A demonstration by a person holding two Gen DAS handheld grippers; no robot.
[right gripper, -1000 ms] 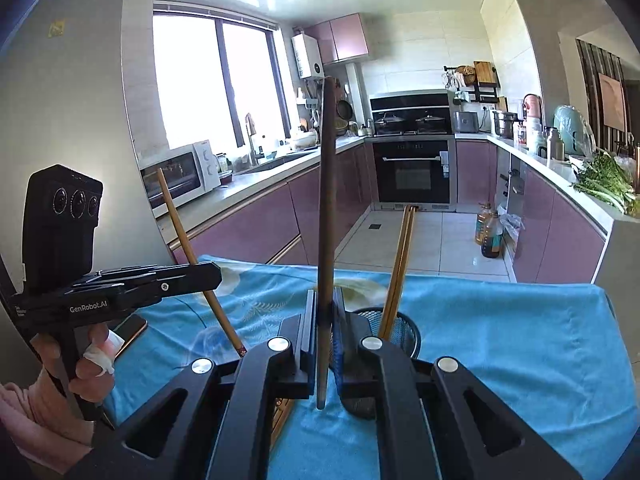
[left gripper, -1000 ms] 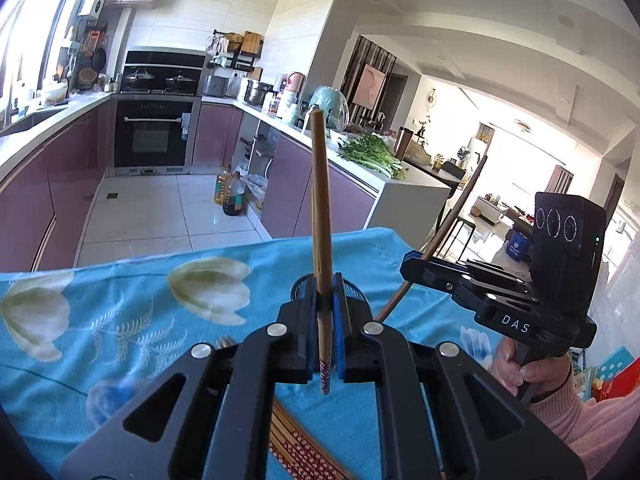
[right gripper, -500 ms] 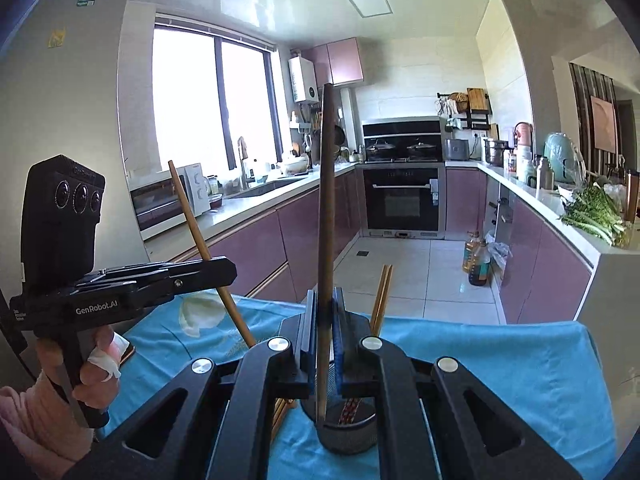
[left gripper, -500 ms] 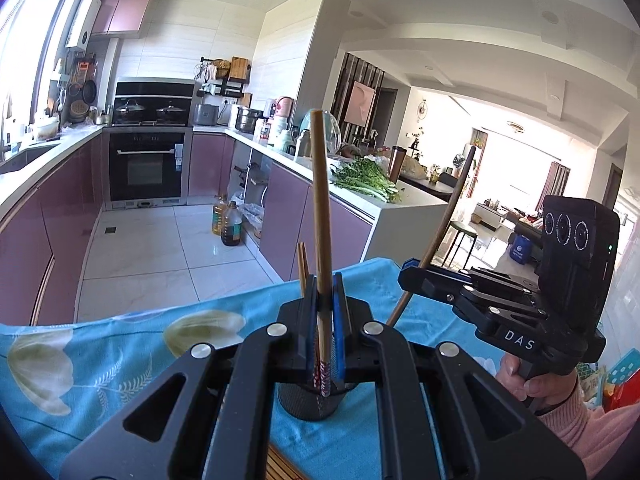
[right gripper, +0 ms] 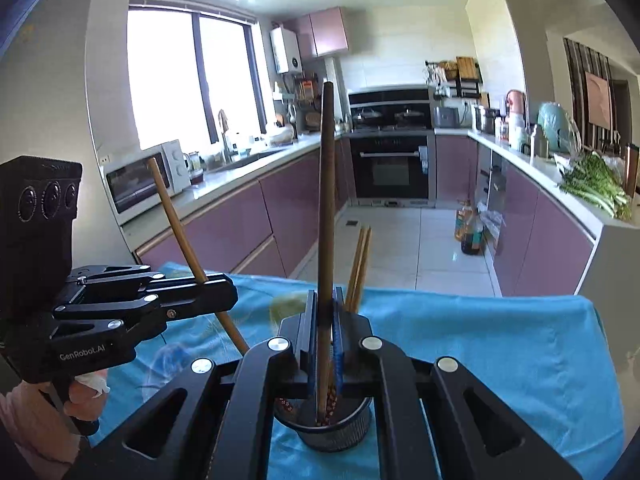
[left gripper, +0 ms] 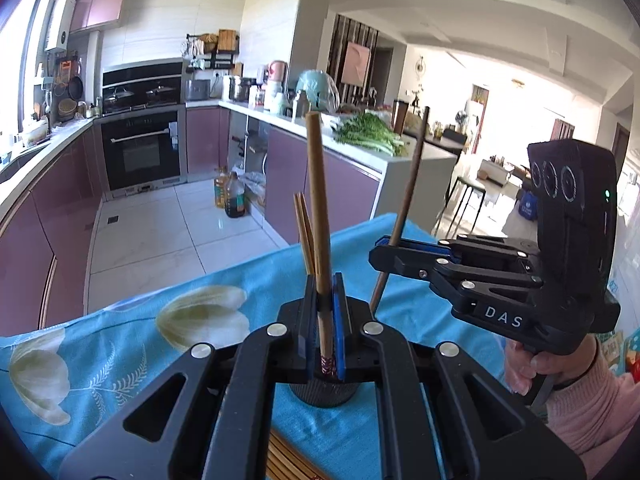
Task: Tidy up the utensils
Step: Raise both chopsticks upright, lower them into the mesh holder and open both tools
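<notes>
My left gripper (left gripper: 325, 320) is shut on a brown chopstick (left gripper: 318, 216), held upright over a dark mesh utensil cup (left gripper: 324, 394). Two chopsticks (left gripper: 304, 236) stand in that cup. My right gripper (right gripper: 325, 336) is shut on a darker chopstick (right gripper: 326, 208), also upright, its lower end inside the cup (right gripper: 332, 432), where two chopsticks (right gripper: 360, 268) lean. Each gripper shows in the other's view: the right one (left gripper: 394, 254) and the left one (right gripper: 218, 292), each with its stick.
A blue flowered cloth (left gripper: 120, 344) covers the table; its far edge drops to the kitchen floor. A bamboo mat (left gripper: 288, 460) lies under my left gripper. Purple cabinets, an oven and counters stand behind.
Both grippers have moved in over the mesh cup with their chopsticks; the cup now sits directly under both sets of fingers and the stick ends have come lower toward it.
</notes>
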